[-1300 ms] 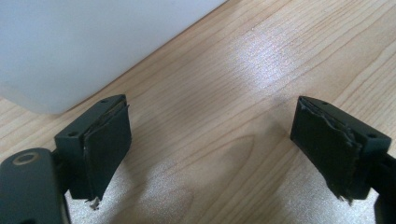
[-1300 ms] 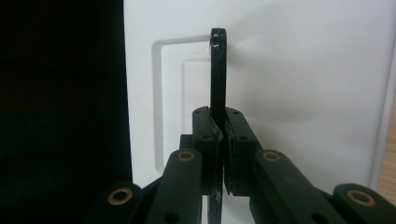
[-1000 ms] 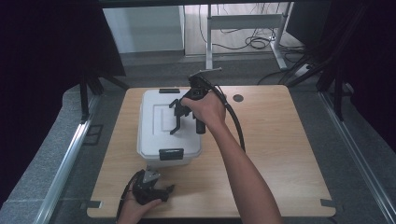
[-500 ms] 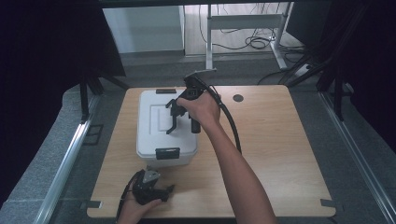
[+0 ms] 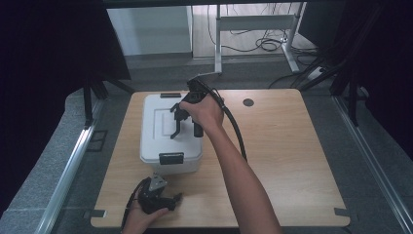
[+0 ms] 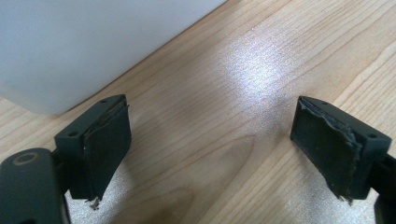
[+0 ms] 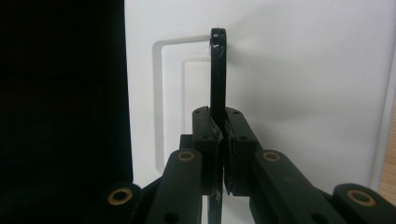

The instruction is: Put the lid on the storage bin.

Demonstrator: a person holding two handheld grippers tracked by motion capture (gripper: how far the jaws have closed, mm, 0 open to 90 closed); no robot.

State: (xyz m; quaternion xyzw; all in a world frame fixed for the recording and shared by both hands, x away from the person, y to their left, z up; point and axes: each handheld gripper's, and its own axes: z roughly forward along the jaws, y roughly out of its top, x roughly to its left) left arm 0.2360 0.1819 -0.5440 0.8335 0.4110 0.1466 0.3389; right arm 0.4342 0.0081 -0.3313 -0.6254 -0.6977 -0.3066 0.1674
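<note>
- White storage box (image 5: 168,131): set on the wooden table (image 5: 292,161), left of centre in the high view; lid closed, with one black latch (image 5: 171,158) on the near edge and another (image 5: 170,95) on the far edge. In the left gripper view its pale wall (image 6: 84,42) is seen at the upper left.
- Black handle (image 7: 218,70): a thin black bar, seen edge-on in the right gripper view, standing up from the recessed panel of the white lid (image 7: 303,84), at centre frame. In the high view it is seen over the middle of the lid (image 5: 178,124).
- Right gripper (image 5: 187,122): held in a hand over the box lid, centre of the high view, its cable (image 5: 236,131) trailing toward the lower right. In its own view the jaws are closed tight, with the handle's lower end clamped between the pads (image 7: 219,140).
- Left gripper (image 5: 163,202): held in a hand at the bottom left of the high view, resting on the table just in front of the box. In its own view the jaws are spread wide, nothing between the pads (image 6: 107,144) but bare wood.
- Round dark insert (image 5: 248,102): set in the tabletop, upper centre of the high view, well apart from the box.
</note>
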